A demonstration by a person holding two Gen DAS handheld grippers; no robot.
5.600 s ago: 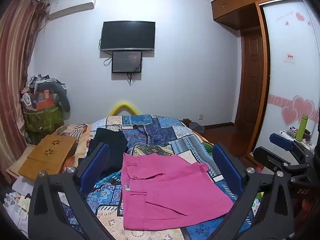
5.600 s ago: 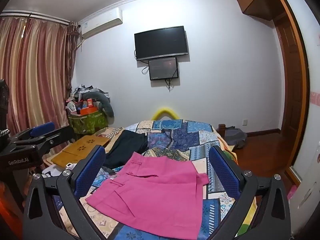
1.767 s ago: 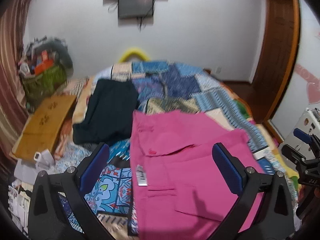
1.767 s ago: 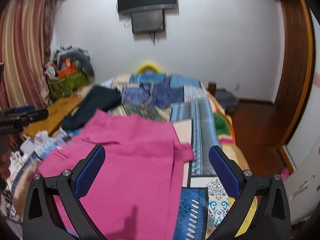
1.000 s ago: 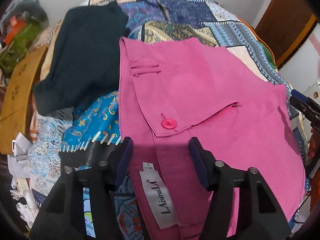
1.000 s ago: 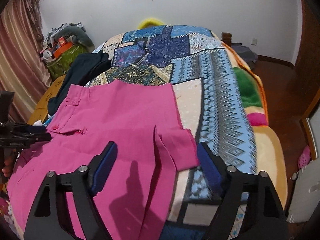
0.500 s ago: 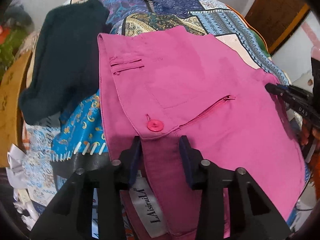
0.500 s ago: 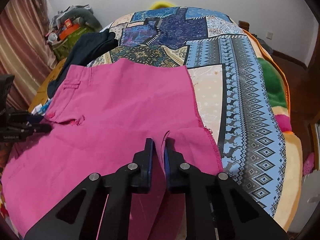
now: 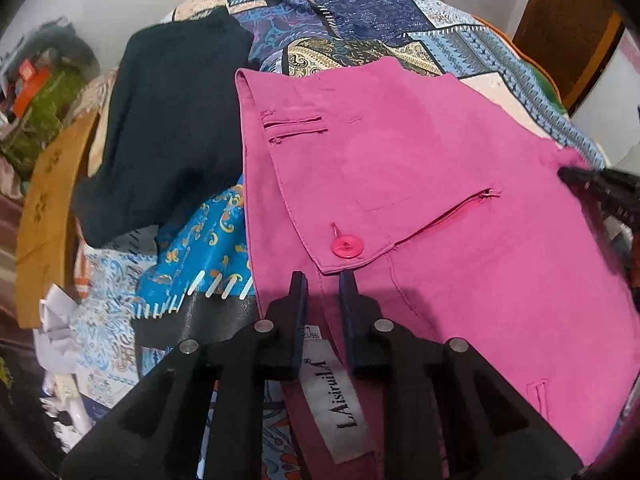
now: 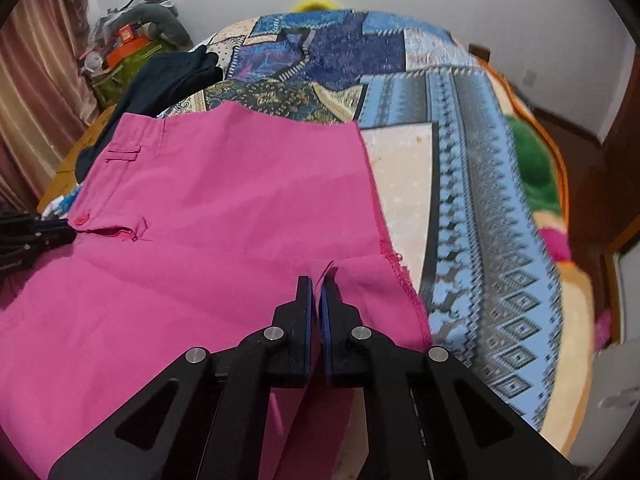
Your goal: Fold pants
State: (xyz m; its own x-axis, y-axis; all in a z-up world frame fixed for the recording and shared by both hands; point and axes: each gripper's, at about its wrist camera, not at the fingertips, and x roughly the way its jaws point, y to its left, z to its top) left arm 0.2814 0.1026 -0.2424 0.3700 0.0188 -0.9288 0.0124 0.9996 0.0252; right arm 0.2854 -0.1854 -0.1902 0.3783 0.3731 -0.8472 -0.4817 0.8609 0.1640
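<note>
at the far left of the left wrist view a tan wooden board [image 9: 44, 216] lies beside the bed, with crumpled white paper [image 9: 60, 320] below it. next comes a dark navy garment [image 9: 168, 120] spread on the patchwork bedspread [image 9: 360, 12], its right edge just beside the waistband of the pink pants [image 9: 460, 200]. the pants lie flat across the bed, waistband to the left, with a belt loop near the top, a pink button [image 9: 346, 247] on the fly flap and a zipper running off to the right of it. the left gripper [image 9: 323, 280] has its fingers drawn in close around the waistband edge just below the button, pinching the pink cloth between them, though a narrow gap shows at the tips. a white brand label [image 9: 340, 396] shows between the gripper's arms. at the right edge of this view the dark tip of the other gripper touches the far end of the pants.

in the right wrist view the left gripper's black tip sits at the left edge by the button. the pants [image 10: 224, 220] fill the middle, and the right gripper [image 10: 316, 284] is clamped on a raised fold of pink fabric near the hem, fingers nearly touching. right of the hem the bedspread [image 10: 480, 160] runs on, bare.
</note>
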